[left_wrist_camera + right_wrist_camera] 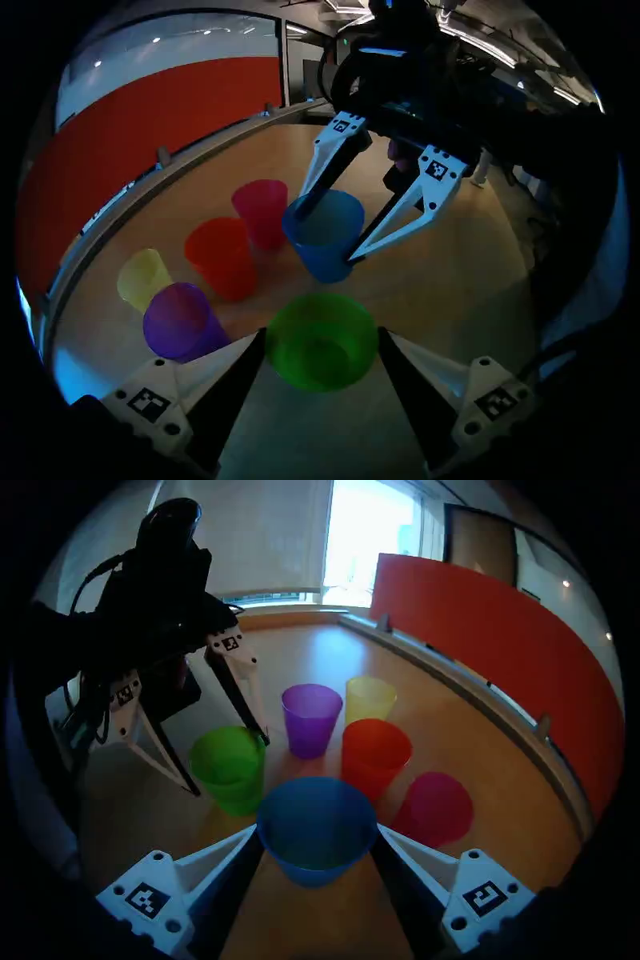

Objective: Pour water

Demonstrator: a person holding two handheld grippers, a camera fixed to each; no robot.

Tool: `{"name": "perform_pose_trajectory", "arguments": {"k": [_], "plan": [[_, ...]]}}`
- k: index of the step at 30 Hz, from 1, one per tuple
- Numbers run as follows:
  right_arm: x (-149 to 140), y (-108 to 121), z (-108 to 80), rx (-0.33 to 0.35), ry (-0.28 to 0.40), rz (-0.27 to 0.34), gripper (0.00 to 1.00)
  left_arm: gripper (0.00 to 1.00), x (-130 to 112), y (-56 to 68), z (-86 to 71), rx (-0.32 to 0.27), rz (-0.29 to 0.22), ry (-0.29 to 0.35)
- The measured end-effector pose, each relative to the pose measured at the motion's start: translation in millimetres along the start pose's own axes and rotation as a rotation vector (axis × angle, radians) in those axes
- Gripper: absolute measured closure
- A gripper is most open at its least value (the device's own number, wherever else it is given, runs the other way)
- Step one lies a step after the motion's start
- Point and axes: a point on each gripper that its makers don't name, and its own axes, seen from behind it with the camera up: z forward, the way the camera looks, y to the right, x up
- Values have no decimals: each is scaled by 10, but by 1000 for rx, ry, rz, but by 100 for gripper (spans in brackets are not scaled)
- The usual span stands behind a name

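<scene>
Beside the orange cup (222,256), left gripper (320,331) clamps the green cup (322,356), right gripper (316,827) clamps the blue cup (316,844), jaws partly open against the walls

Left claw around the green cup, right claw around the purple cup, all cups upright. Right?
One slip: the right claw is around the blue cup instead, as the right gripper view shows. The left claw is around the green cup, and all cups stand upright.
</scene>
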Motion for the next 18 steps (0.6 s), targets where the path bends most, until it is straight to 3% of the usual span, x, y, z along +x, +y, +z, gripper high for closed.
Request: {"name": "perform_pose_trajectory", "arguments": {"k": [18], "plan": [[-118, -62, 136, 7, 9, 30, 8, 0, -144, 36, -68, 5, -18, -17]]}}
